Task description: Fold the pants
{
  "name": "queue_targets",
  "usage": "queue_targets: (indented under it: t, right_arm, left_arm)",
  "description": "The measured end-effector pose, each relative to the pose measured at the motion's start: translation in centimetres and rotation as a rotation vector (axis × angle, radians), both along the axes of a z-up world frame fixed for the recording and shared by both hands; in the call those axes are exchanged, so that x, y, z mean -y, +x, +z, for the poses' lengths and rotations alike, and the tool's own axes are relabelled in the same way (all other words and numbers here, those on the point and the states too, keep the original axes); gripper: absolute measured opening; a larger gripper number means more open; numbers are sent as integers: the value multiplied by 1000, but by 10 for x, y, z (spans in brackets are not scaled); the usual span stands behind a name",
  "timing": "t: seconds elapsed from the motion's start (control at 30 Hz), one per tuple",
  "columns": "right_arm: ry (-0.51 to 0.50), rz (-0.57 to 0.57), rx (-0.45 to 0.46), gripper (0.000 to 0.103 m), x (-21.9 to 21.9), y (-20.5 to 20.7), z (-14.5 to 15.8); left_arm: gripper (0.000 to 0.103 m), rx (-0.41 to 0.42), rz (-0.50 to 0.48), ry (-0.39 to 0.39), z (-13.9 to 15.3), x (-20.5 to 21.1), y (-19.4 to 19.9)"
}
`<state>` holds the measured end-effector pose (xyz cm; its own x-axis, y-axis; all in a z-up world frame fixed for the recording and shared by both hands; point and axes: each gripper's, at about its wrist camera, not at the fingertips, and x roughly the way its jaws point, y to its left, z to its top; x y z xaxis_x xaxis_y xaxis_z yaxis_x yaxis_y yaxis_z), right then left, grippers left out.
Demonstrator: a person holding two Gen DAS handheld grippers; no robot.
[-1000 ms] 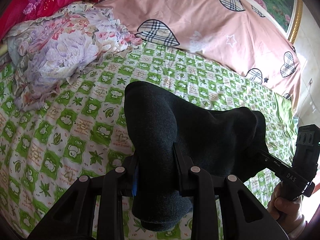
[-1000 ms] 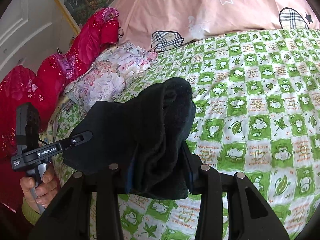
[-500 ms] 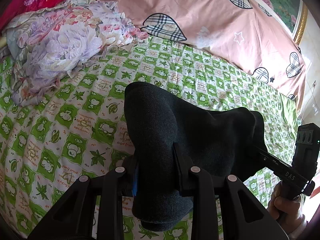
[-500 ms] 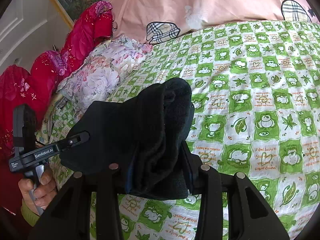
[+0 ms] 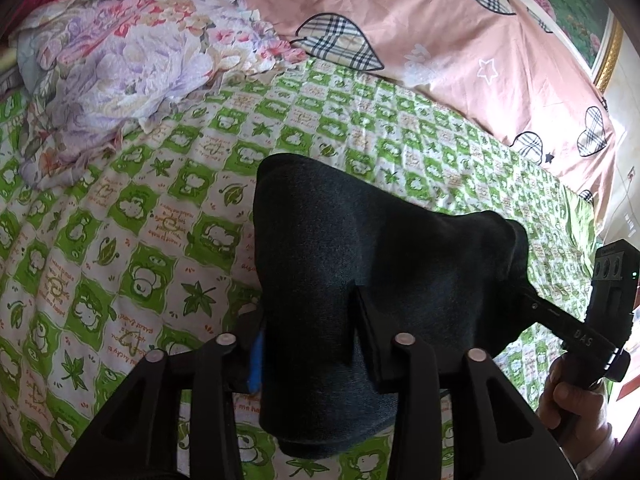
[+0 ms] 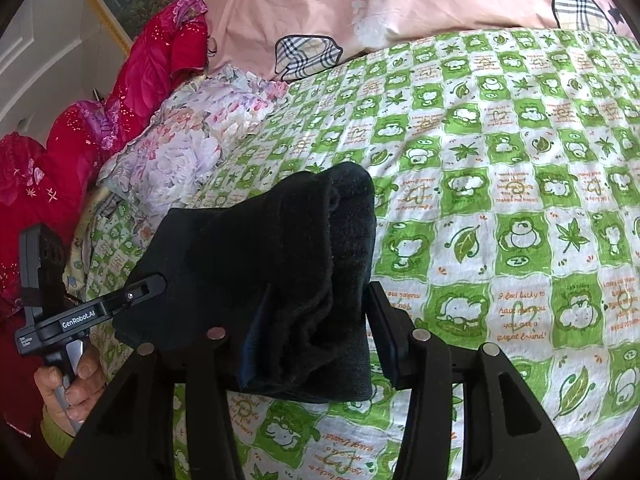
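Note:
The dark pants hang bunched between my two grippers above the green checked bed sheet. My left gripper is shut on one end of the pants. My right gripper is shut on the other end of the pants, which fold thickly between its fingers. In the left wrist view the right gripper reaches in from the right, held by a hand. In the right wrist view the left gripper reaches in from the left.
A floral quilt lies crumpled at the head of the bed on the left. A pink quilt with plaid hearts runs along the back. Red bedding is piled beside the floral quilt. The sheet lies flat on the right.
Both grippers have moved lower and forward over the sheet with the pants held between them. The grip on the pants has not changed.

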<state>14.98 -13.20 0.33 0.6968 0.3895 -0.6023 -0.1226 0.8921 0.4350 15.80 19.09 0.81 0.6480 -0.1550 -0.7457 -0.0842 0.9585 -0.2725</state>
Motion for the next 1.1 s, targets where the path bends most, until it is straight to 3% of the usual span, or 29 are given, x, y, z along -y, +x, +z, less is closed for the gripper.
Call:
queue_targets:
  t: [0.3,0.6,0.73,0.87,1.1]
  right_arm:
    - [-45,-17,8,55,-2,-7,4]
    - [-43,-29,8,59,-4,-17,8]
    - [-48,-23,34,67,-12,-27,17]
    - [-76,-16,54,76,-22,-39,23]
    - [-149,21,73,84,-44,-62,26]
  left_arm:
    - [54,-12,17,7,-2,-5,-9]
    - [56,-10,27,15,1,-6,-19]
    - [62,6,28,33,6,-3,-30]
    - [74,24,36,65,11,1,-44]
    - [80,33,41,103,12,12,-69]
